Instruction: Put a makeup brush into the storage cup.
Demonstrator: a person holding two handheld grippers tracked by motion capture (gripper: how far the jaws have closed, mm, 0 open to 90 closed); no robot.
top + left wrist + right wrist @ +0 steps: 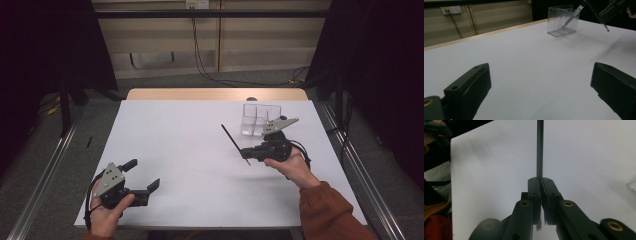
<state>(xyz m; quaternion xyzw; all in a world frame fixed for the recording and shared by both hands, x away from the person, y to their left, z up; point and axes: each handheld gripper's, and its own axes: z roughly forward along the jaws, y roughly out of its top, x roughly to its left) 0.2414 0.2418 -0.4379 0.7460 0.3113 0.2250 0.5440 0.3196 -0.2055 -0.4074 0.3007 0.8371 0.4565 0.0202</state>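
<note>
A thin black rod (231,137) is held above the white table (190,150), tilted with its far end up and to the left. My right gripper (246,151) is shut on it near its lower end. In the right gripper view the jaws (541,180) are pressed together around the rod (539,150), which runs straight up out of the picture. A clear plastic box with compartments (260,119) stands just behind the right gripper. My left gripper (142,174) is open near the front left corner, with nothing between its fingers (469,87).
The left gripper view has the clear box (562,21) far off, with the rod (599,17) beside it. A pale slim strip is visible through the box wall; I cannot tell what it is. Metal rails run along both table sides.
</note>
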